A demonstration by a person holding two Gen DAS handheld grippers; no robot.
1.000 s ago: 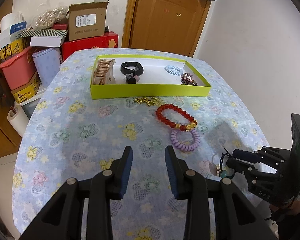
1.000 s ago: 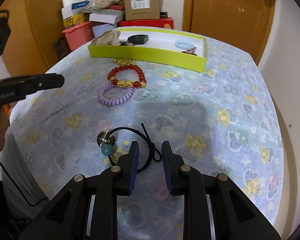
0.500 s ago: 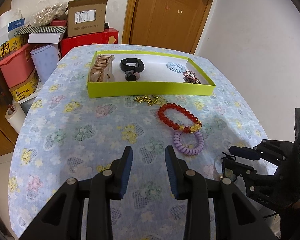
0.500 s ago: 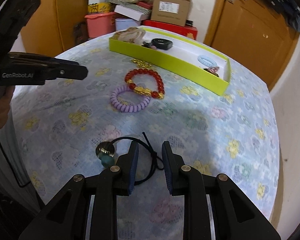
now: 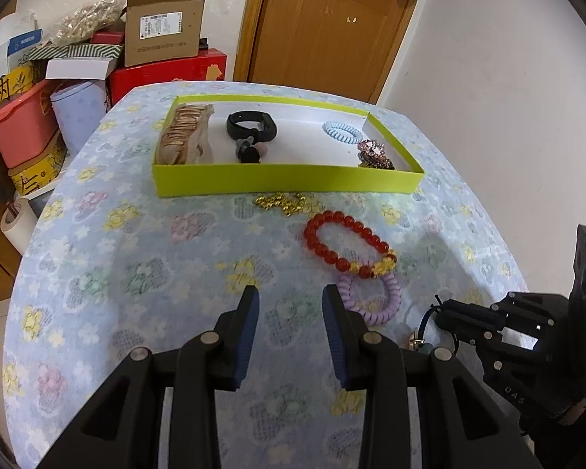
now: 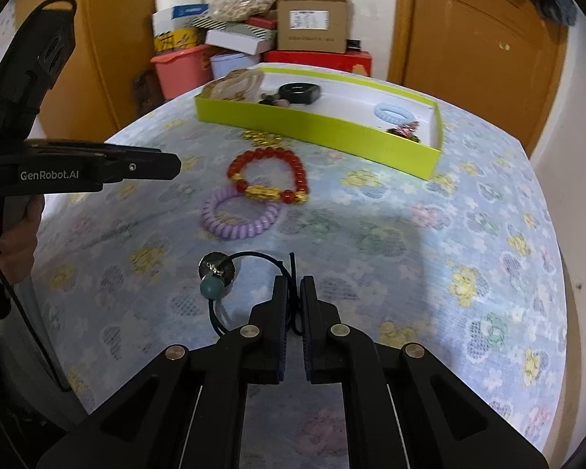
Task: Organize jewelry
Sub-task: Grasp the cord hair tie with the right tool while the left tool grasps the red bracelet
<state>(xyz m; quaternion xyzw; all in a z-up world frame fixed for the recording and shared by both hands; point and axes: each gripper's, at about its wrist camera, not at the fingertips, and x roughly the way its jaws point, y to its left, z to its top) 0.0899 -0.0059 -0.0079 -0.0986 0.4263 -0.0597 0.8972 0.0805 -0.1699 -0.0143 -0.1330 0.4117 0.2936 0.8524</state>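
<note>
My right gripper [image 6: 293, 287] is shut on the black cord bracelet [image 6: 254, 258], whose green bead and metal charm [image 6: 216, 277] lie just left of the fingers on the floral cloth. In the left wrist view the right gripper [image 5: 443, 312] pinches the cord at the right edge. My left gripper [image 5: 290, 305] is open and empty above the cloth. A purple coil hair tie [image 6: 240, 215] [image 5: 371, 299], a red bead bracelet [image 6: 269, 176] [image 5: 347, 242] and a gold chain [image 5: 283, 201] lie in front of the lime-green tray [image 5: 289, 183] [image 6: 316, 127].
The tray holds a beige hair claw [image 5: 185, 136], a black band [image 5: 252, 125], a blue coil tie [image 5: 342, 131] and a sparkly piece [image 5: 373, 154]. Boxes and bins [image 5: 39, 109] stand beyond the table's far left edge. A wooden door [image 5: 328, 27] is behind.
My right gripper's fingers have closed on the black cord of the bracelet. The left gripper has shifted slightly forward and stays open.
</note>
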